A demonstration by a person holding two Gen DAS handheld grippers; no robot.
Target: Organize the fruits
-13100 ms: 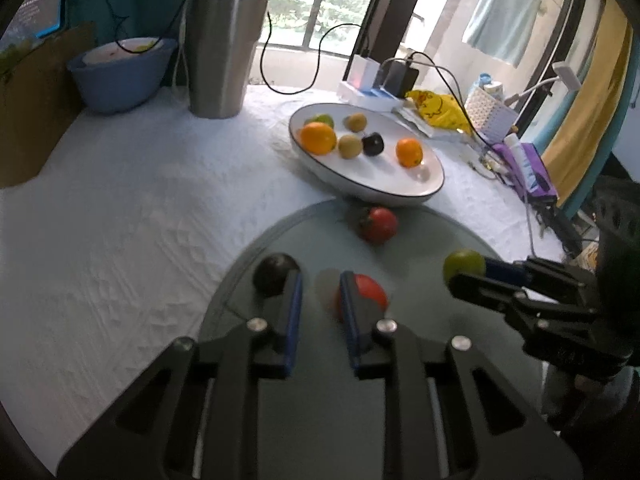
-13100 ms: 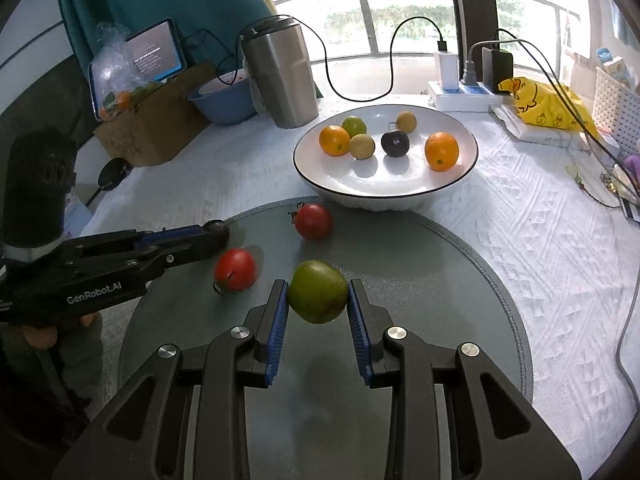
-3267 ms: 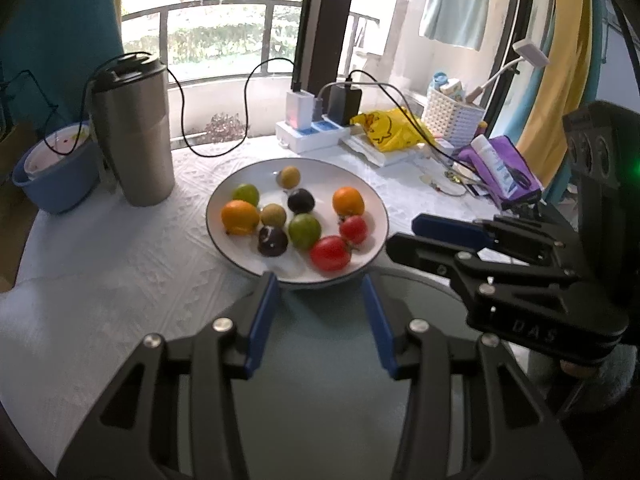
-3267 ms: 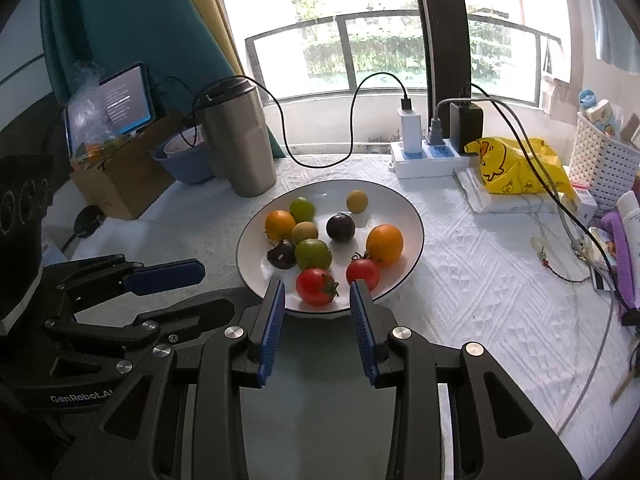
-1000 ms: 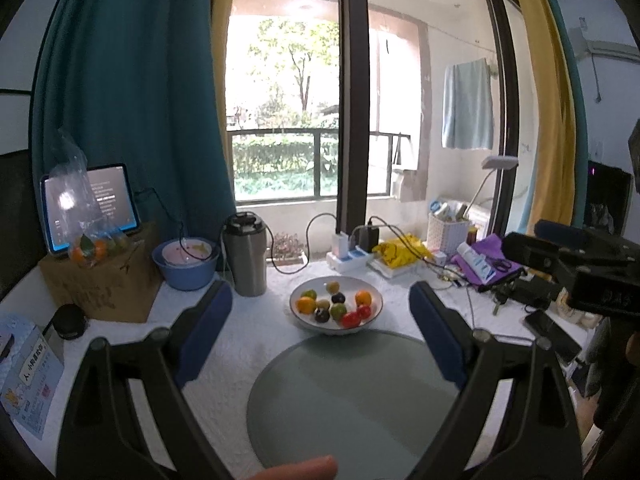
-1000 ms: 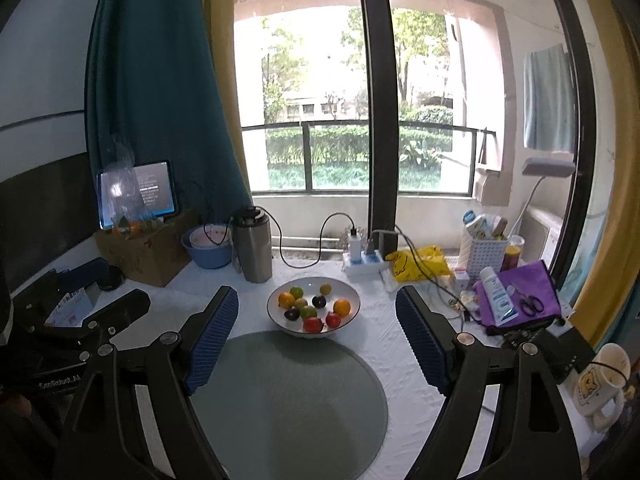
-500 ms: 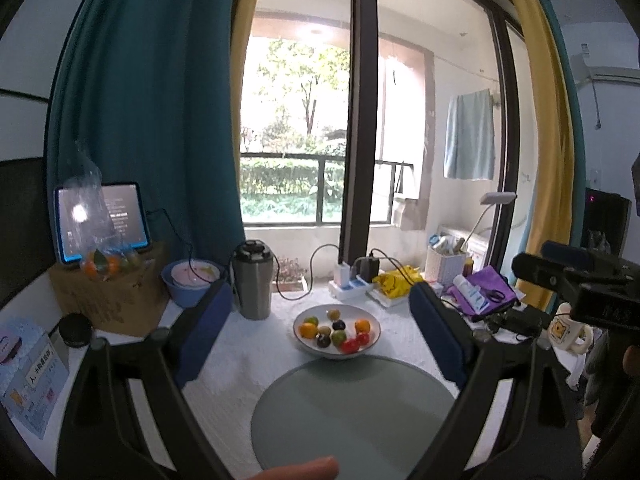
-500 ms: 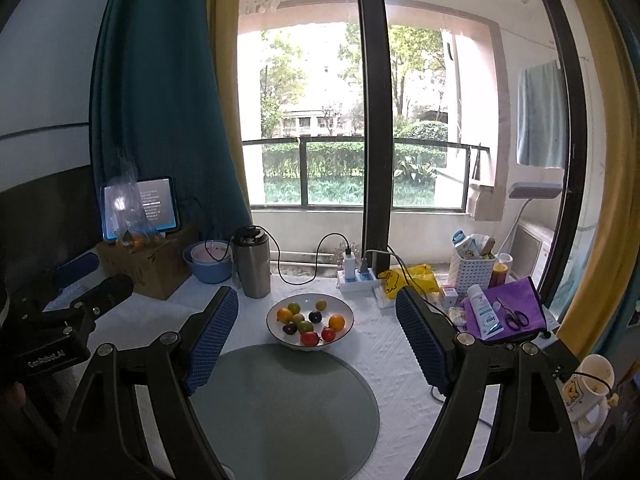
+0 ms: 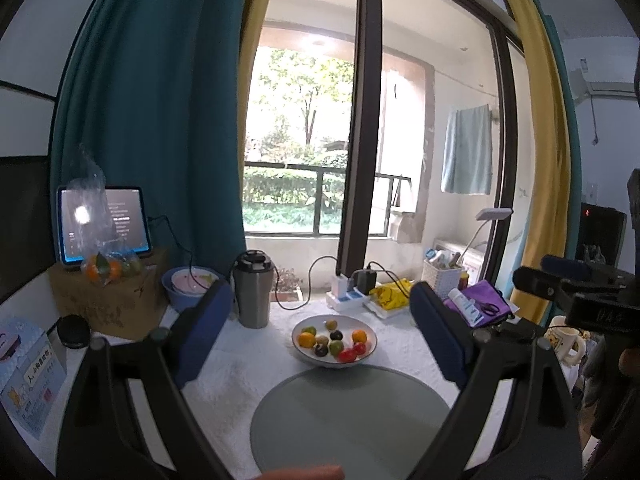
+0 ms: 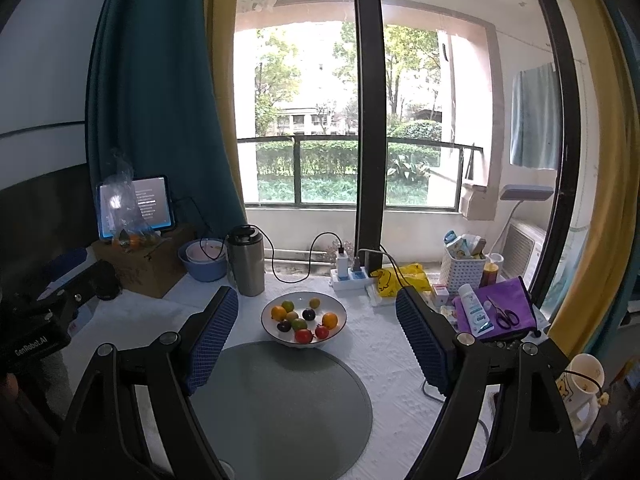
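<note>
A white bowl (image 9: pixel 370 334) (image 10: pixel 336 307) sits on the white tablecloth behind a round grey mat (image 9: pixel 352 416) (image 10: pixel 280 396). It holds several fruits: oranges, green ones, dark plums and two red tomatoes (image 9: pixel 347 355) (image 10: pixel 304 335). My left gripper (image 9: pixel 320 332) is wide open and empty, held high and far back from the table. My right gripper (image 10: pixel 316 336) is also wide open and empty, high and far back. The right gripper also shows at the right edge of the left wrist view (image 9: pixel 576 284); the left one shows at the left edge of the right wrist view (image 10: pixel 48 312).
A steel tumbler (image 9: pixel 253 292) (image 10: pixel 246 260), a blue bowl (image 9: pixel 192 286), a cardboard box with a tablet (image 9: pixel 104 224), a power strip (image 9: pixel 348 294), a white basket (image 10: pixel 464 268), a purple pouch (image 10: pixel 500 312) and a mug (image 10: pixel 584 376) ring the table.
Both grippers have risen and pulled a little farther back over the last second; the bowl looks smaller. Earlier, loose fruits lay on the mat; all now lie in the bowl.
</note>
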